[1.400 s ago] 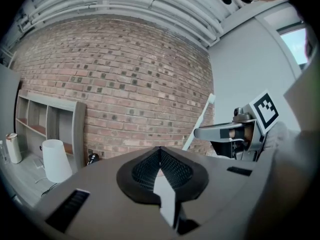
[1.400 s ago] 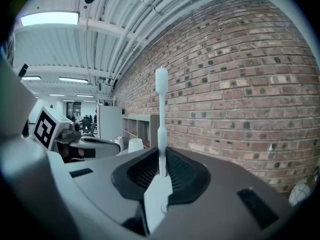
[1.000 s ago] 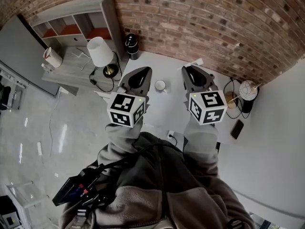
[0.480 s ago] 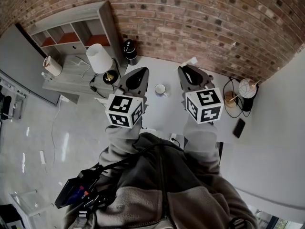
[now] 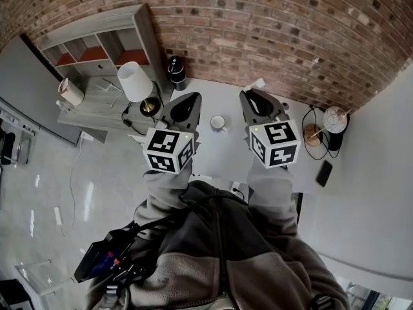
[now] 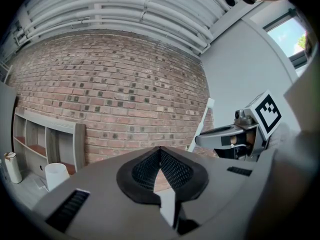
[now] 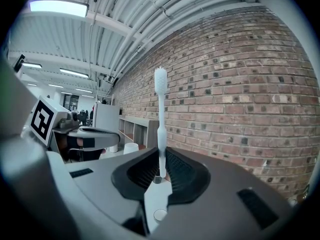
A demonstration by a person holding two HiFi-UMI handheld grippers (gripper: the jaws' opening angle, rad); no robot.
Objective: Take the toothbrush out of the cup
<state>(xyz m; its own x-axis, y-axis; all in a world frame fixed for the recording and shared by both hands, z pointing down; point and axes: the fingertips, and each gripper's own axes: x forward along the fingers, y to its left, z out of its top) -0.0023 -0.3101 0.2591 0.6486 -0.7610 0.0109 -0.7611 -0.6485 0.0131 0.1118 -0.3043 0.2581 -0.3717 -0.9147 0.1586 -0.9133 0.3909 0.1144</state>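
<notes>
Pinching a slim white plastic toothbrush [image 7: 160, 115] upright in the right gripper [image 7: 159, 170] fingers, left gripper [image 6: 160, 152] fingers pressed together empty, small white cup [image 5: 218, 121] on worktop [image 5: 222, 148] between them.

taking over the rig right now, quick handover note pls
Left gripper: shut, nothing between its jaws, held up beside the right one.
Right gripper: shut on the toothbrush, which stands upright in its jaws, bristles on top.
Cup: on the white table, between the two grippers in the head view.
Done: the toothbrush is out of the cup.
Left: nothing of the task itself; probably just set the toothbrush down on the table.
</notes>
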